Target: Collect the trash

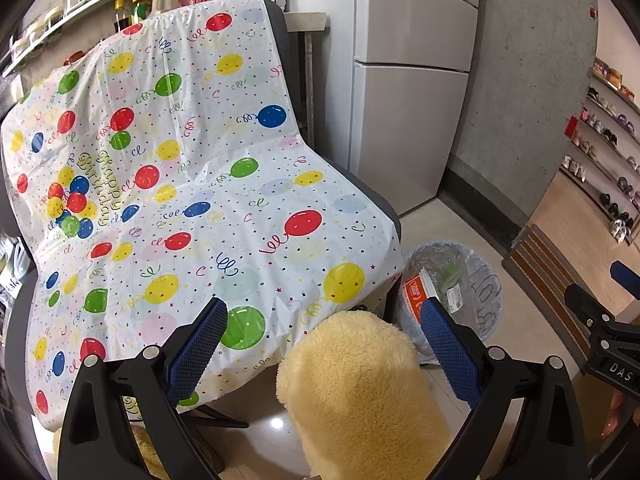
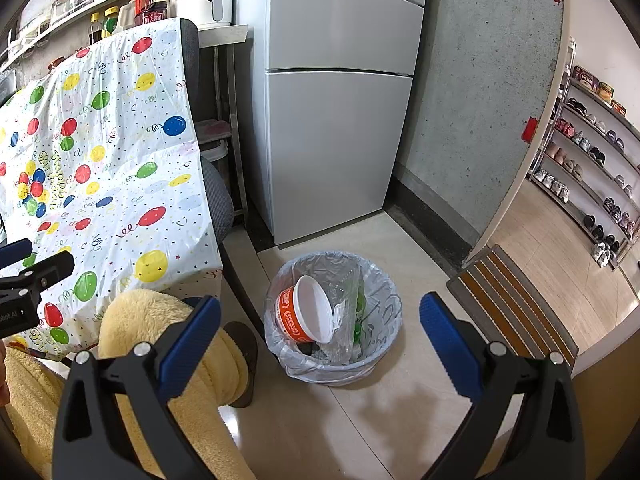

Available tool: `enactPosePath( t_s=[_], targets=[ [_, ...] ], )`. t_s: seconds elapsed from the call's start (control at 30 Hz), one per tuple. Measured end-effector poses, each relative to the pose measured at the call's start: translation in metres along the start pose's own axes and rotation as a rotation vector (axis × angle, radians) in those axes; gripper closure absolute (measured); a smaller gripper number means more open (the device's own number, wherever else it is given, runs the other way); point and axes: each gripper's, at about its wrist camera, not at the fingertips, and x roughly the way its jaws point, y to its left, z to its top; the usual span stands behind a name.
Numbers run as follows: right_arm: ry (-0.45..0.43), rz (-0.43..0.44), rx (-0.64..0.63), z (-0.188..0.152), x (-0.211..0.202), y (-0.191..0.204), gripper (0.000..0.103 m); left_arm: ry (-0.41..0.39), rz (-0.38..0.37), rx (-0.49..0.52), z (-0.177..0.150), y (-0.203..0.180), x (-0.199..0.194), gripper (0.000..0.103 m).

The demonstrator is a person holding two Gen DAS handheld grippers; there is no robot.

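Trash: an orange-and-white round paper cup lies tilted among crumpled clear plastic wrappers inside a round bin lined with a translucent plastic bag, standing on the pale glossy tiled floor just beside a dark office chair. The chair is draped with a white plastic sheet printed with coloured balloons; its seat bears nothing else. Behind the bin stands a tall grey refrigerator against a rough concrete wall; a striped doormat lies at the doorway, with shoe racks beyond. A shelf of bottles and jars runs above the chair.

The left gripper and the right gripper both hang with blue-padded fingers spread wide, holding nothing. A fluffy yellow garment, probably the operator's legs, covers part of the floor and chair base. In the left view the bin is half cut off by the sheet and a finger; its deeper contents are hard to make out.
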Motion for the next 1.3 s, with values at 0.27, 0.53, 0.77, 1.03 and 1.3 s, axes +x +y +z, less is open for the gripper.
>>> enactPosePath(
  t_s=[0.27, 0.53, 0.77, 1.03, 1.3],
  targets=[
    [0.001, -0.001, 0.001, 0.0, -0.001, 0.001, 0.006, -0.001, -0.001, -0.001, 0.0, 0.001, 0.0, 0.007],
    [0.005, -0.002, 0.001, -0.001, -0.001, 0.002, 0.006, -0.003, 0.004, -0.007, 0.0, 0.003, -0.001, 0.007],
    [0.003, -0.003, 0.002, 0.0, -0.001, 0.002, 0.006, -0.006, 0.006, -0.008, 0.0, 0.002, -0.002, 0.007],
    [0.004, -0.003, 0.002, 0.0, -0.001, 0.004, 0.006, -0.028, 0.018, 0.0, 0.002, 0.002, -0.005, 0.007],
    [-0.019, 0.032, -0.031, 0.013, 0.002, 0.027, 0.006, -0.016, 0.06, -0.051, 0.004, 0.028, -0.002, 0.007]
  ],
)
